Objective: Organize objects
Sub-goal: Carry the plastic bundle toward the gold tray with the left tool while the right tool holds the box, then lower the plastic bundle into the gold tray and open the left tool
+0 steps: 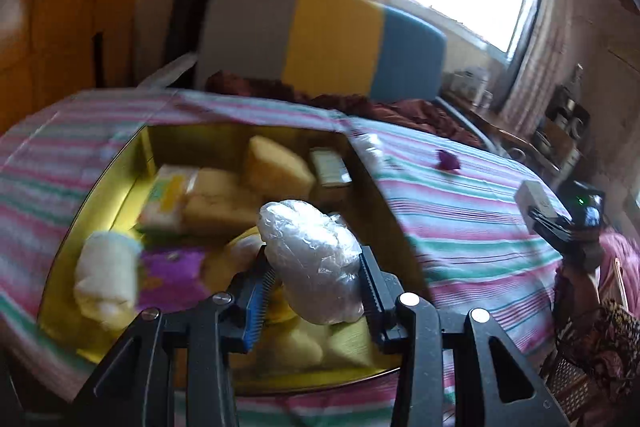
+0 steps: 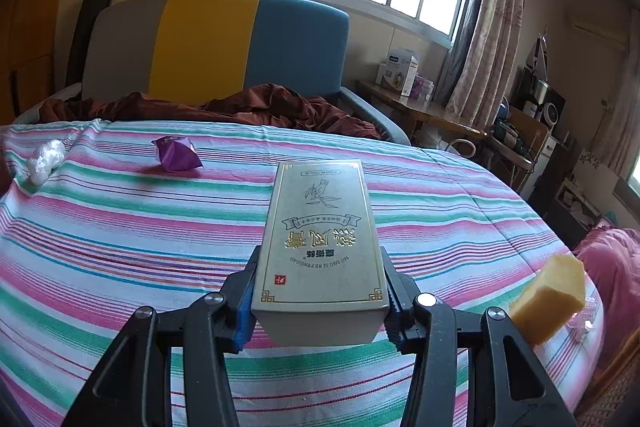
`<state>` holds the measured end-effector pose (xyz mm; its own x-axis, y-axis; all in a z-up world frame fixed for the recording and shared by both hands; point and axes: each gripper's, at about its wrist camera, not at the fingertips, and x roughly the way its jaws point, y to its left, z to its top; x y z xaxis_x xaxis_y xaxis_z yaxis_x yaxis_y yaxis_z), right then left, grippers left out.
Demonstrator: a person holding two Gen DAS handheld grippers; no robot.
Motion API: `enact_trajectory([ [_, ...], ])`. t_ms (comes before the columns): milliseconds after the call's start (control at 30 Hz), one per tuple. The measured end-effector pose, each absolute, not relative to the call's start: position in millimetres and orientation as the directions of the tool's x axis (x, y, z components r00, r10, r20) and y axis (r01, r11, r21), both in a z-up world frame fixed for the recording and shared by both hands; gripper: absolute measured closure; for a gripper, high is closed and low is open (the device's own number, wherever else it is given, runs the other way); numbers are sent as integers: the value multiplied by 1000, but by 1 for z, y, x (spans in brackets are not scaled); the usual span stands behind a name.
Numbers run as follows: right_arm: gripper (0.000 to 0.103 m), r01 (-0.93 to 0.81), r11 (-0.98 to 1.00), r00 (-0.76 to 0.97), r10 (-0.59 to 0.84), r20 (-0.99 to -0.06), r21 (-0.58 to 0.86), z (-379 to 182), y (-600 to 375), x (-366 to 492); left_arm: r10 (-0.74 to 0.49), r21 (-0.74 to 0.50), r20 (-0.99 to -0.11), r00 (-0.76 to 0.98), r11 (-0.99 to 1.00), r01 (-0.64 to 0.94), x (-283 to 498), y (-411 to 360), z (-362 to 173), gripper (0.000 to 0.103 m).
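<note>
Left tongs (image 1: 316, 281) partly closed, clamped on a crinkled clear plastic bundle (image 1: 312, 259), held above an open gold box (image 1: 120, 179) on the striped bed (image 1: 460, 227). Box contents below and ahead of the tongs are motion-blurred: yellowish sponge-like blocks (image 1: 276, 163), something purple (image 1: 170, 269), a white roll (image 1: 106, 275), probably. Right tongs (image 2: 320, 291) partly closed, gripping a gold printed tin (image 2: 320, 247) by its long sides over the bed. Ahead-left of them: purple wrapper (image 2: 176, 155), another plastic wad (image 2: 44, 157). Right of them a yellow sponge block (image 2: 548, 297), base hidden by the bed edge.
</note>
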<state>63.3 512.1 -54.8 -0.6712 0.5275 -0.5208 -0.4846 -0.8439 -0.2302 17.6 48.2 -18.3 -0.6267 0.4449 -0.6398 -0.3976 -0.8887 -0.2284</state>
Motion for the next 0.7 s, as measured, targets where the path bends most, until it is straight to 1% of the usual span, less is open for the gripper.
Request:
enact_trajectory([
  [167, 52, -444, -865, -702, 498, -509, -234, -45, 494, 69, 425, -237, -675, -603, -899, -368, 10, 30, -29, 62],
  [333, 52, -408, -898, -755, 432, -493, -162, -29, 468, 81, 423, -256, -704, -571, -901, -352, 5, 25, -38, 61],
  [433, 52, -380, -916, -786, 394, -476, -131, -19, 450, 83, 425, -259, -717, -552, -898, -355, 7, 22, -41, 56],
  [467, 52, -370, -921, -796, 381, -470, -121, -15, 444, 84, 396, -227, -720, -570, -911, -345, 10, 20, -39, 54],
  [500, 52, -360, -926, -805, 368, -465, -109, -12, 439, 84, 368, -197, -722, -586, -921, -336, 11, 19, -38, 48],
  [533, 52, -350, -932, -816, 352, -459, -92, -7, 433, 85, 347, -175, -722, -598, -928, -328, 13, 17, -37, 45],
  [567, 52, -338, -938, -826, 334, -455, -75, -4, 428, 86, 337, -164, -717, -610, -933, -321, 15, 14, -34, 45],
  [700, 52, -287, -958, -845, 268, -464, -32, 1, 406, 87, 353, -190, -689, -633, -931, -313, 15, 9, -24, 43],
])
